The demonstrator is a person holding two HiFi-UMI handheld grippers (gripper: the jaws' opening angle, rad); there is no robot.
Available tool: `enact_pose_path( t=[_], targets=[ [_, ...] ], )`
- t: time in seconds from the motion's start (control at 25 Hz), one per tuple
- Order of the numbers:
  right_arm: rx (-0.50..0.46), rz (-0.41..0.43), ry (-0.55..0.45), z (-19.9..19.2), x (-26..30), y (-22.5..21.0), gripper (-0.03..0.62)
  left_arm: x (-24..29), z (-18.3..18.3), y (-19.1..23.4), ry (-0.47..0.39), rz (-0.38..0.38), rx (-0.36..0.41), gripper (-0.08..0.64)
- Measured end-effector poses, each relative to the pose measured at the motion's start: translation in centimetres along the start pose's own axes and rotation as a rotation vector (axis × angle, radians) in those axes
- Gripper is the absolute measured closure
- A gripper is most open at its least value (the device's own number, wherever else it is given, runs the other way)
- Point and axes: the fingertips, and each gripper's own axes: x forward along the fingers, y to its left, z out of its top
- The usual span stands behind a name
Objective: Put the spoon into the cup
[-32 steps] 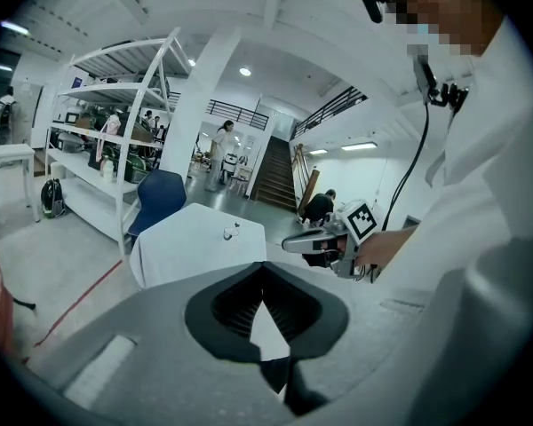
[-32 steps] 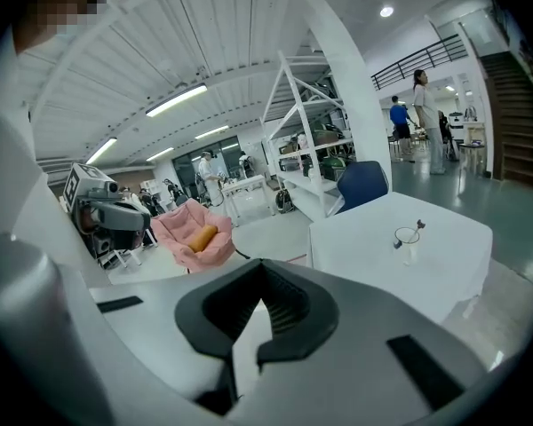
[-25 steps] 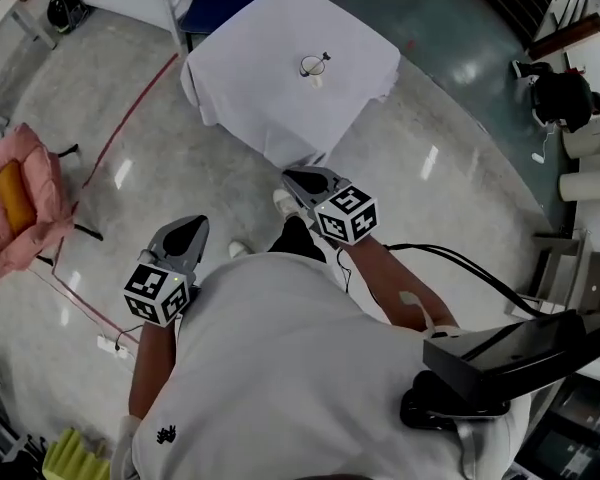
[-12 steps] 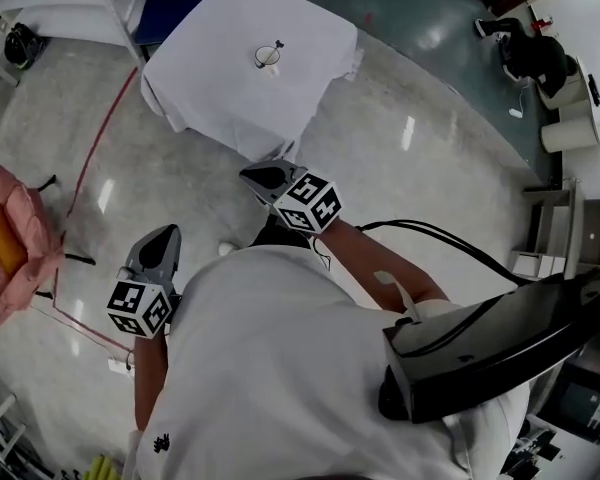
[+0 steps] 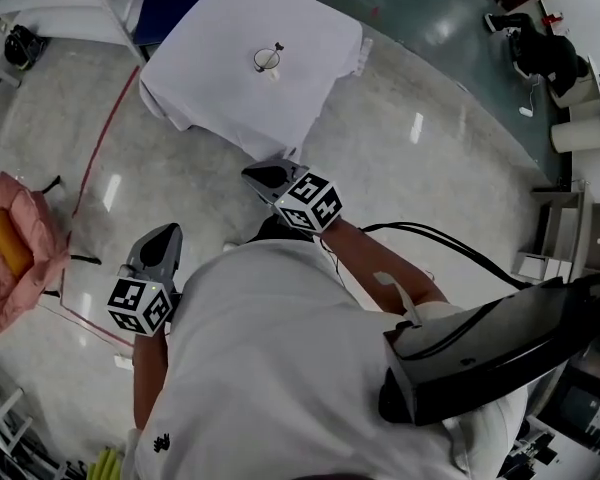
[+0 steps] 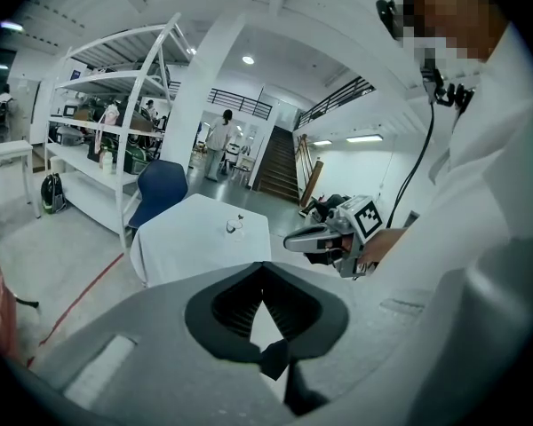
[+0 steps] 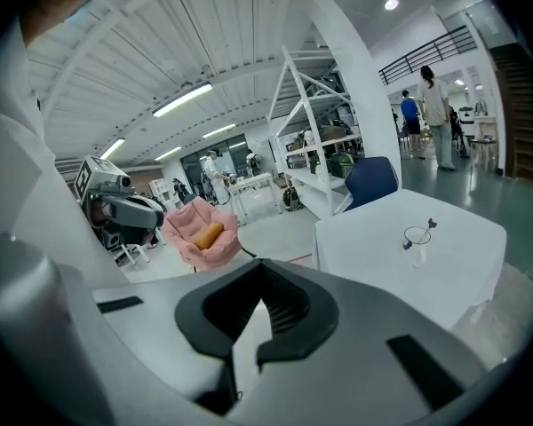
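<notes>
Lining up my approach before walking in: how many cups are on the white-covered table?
1. One clear cup stands near the middle of the white-covered table. Nothing else like it shows on the cloth; at this range a smaller one could be missed.

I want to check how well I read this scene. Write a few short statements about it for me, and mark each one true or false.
1. A white cloth covers the table. True.
2. The cup stands on that table. True.
3. The left gripper and the right gripper hang above the table. False: both are above the floor, short of the table.
4. The right gripper holds the spoon. False: its jaws are together with nothing between them.
5. A pink chair stands on the floor. True.
</notes>
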Motion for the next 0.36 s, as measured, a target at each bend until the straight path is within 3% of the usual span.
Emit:
enact_pose_path(
  t=[0.36],
  targets=[
    [0.028, -0.016, 0.017, 1.4, -0.3, -8.5, 0.586, 6.3, 5.5, 0.1, 0.001, 0.003, 0.042, 0.551]
  ],
)
